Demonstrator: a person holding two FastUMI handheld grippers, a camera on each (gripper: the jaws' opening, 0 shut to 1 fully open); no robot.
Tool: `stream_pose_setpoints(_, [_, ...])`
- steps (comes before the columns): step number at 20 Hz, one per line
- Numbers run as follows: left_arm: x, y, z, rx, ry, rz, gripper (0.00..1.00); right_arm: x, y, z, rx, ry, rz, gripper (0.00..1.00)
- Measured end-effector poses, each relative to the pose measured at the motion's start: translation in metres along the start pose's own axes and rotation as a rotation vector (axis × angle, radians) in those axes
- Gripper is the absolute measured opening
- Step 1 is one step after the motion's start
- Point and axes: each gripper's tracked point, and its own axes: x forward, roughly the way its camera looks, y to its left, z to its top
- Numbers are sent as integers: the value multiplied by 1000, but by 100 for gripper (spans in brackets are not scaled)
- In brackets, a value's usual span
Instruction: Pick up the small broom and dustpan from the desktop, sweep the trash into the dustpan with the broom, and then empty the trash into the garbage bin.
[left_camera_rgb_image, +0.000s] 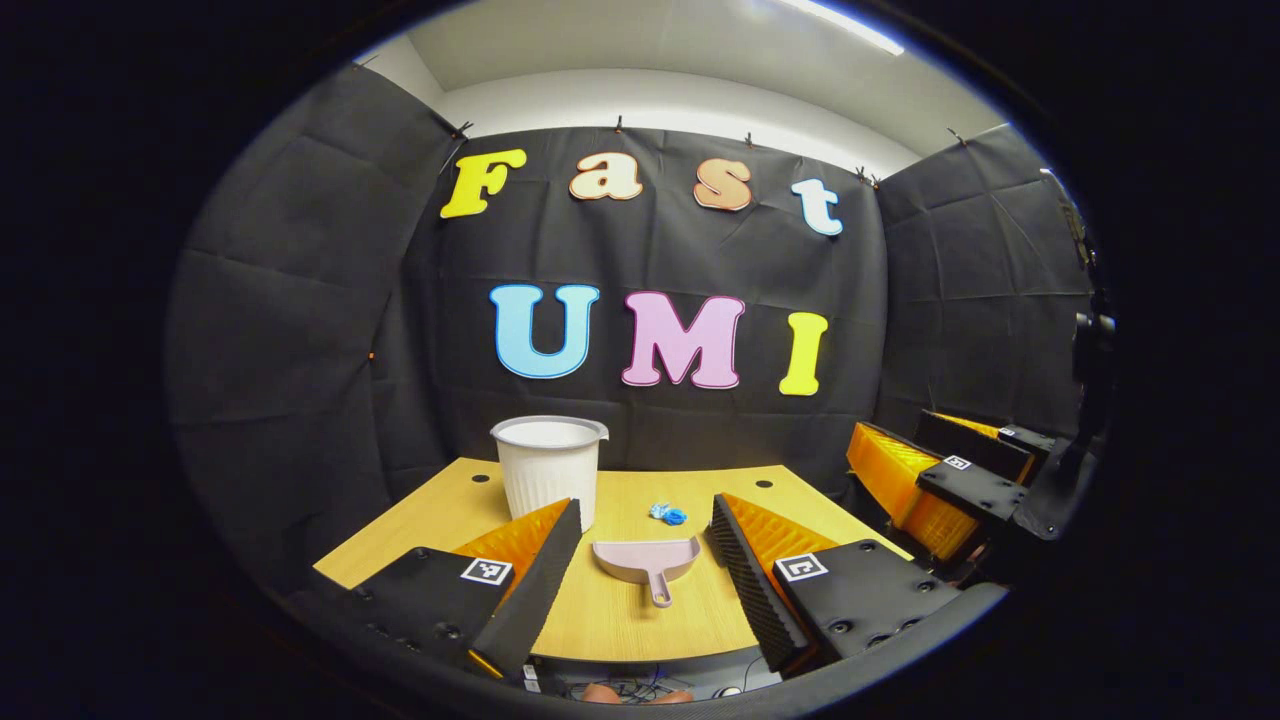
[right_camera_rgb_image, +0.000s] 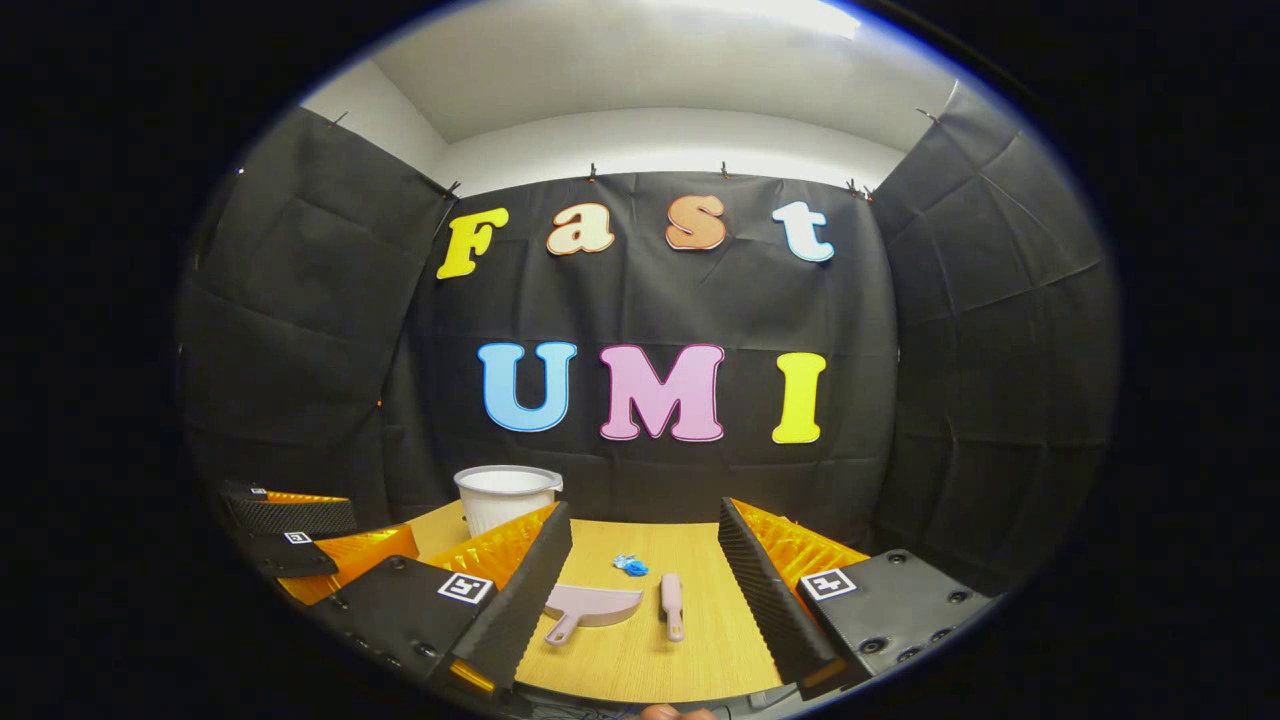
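A pink dustpan (left_camera_rgb_image: 648, 560) lies on the wooden desktop (left_camera_rgb_image: 640, 625), handle toward me, framed by the fingers of my left gripper (left_camera_rgb_image: 647, 503), which stands open and empty above the near edge. A crumpled blue scrap of trash (left_camera_rgb_image: 668, 515) sits just beyond the pan. In the right gripper view the dustpan (right_camera_rgb_image: 590, 607) lies left of a small pink broom (right_camera_rgb_image: 672, 603), with the trash (right_camera_rgb_image: 630, 566) behind them. My right gripper (right_camera_rgb_image: 643, 508) is open too, holding nothing, and hangs short of the broom. A white garbage bin (left_camera_rgb_image: 548, 465) stands at the back left.
The right gripper (left_camera_rgb_image: 893, 428) hovers beyond the table's right side in the left gripper view. The left gripper (right_camera_rgb_image: 375, 525) shows at the left of the right gripper view, near the bin (right_camera_rgb_image: 503, 495). Black cloth walls close the booth on three sides.
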Motion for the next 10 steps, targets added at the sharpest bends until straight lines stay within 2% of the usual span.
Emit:
stream_pose_setpoints(2, [-1, 5, 3, -3, -8, 14, 76, 2, 4, -2, 3, 8, 13, 95])
stream_pose_setpoints(4, [-3, 10, 4, -9, -14, 26, 80, 5, 9, -4, 1, 14, 25, 95])
stream_pose_setpoints(7, [-4, 13, -1, -29, -13, 36, 75, 7, 18, -2, -4, 14, 43, 91])
stream_pose_setpoints(8, [-4, 14, -3, -39, -10, 36, 75, 7, 19, -1, -12, 8, 48, 95])
stream_pose_setpoints(10, [-3, 12, -6, -50, 2, 28, 78, 7, 21, 0, -25, 3, 52, 95])
